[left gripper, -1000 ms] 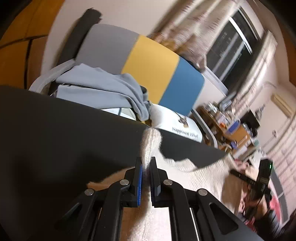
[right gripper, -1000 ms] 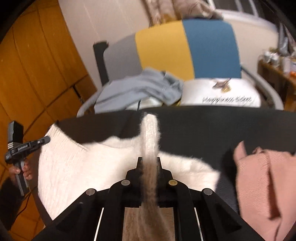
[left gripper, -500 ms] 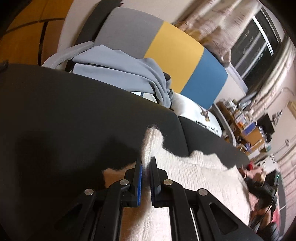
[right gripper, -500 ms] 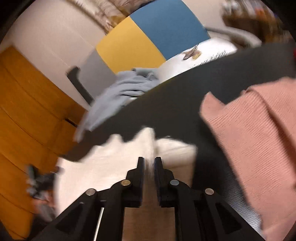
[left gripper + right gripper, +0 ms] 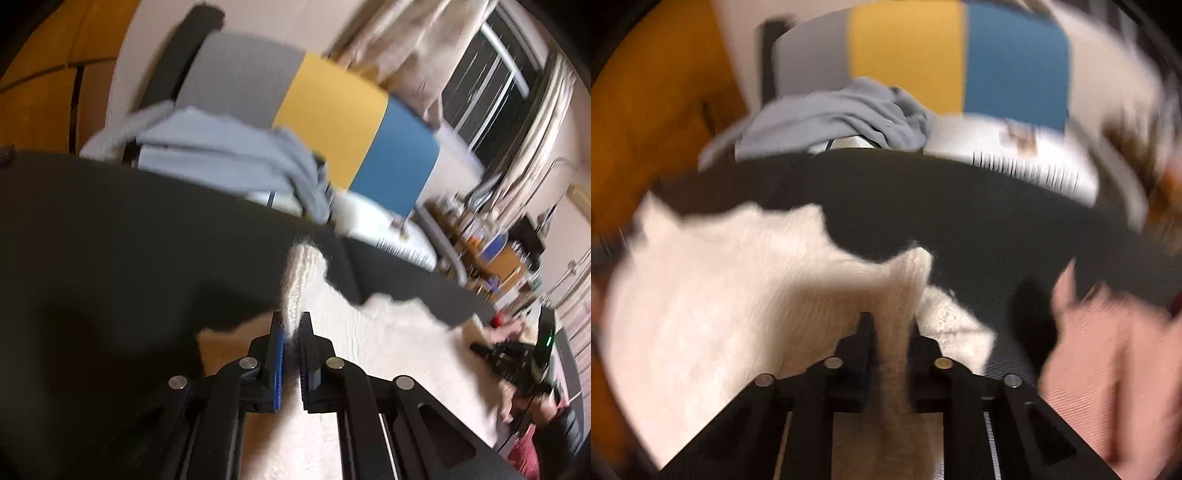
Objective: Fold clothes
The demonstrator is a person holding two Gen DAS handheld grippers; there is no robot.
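Note:
A fluffy cream knit sweater lies spread on the black table. My left gripper is shut on a raised fold at the sweater's left edge, and the cloth sticks up between its fingers. In the right wrist view the same cream sweater spreads to the left, and my right gripper is shut on a raised fold of it. The right gripper also shows at the right edge of the left wrist view, held in a hand. Both views are motion-blurred.
A pink ribbed garment lies on the table at the right. Behind the table stands a grey, yellow and blue chair with a grey garment and a white printed cushion on its seat. Cluttered shelves stand far right.
Both grippers have stayed shut on the cream sweater while they moved with it. The right view has swung back to face the chair, and the sweater is spread wide to its left.

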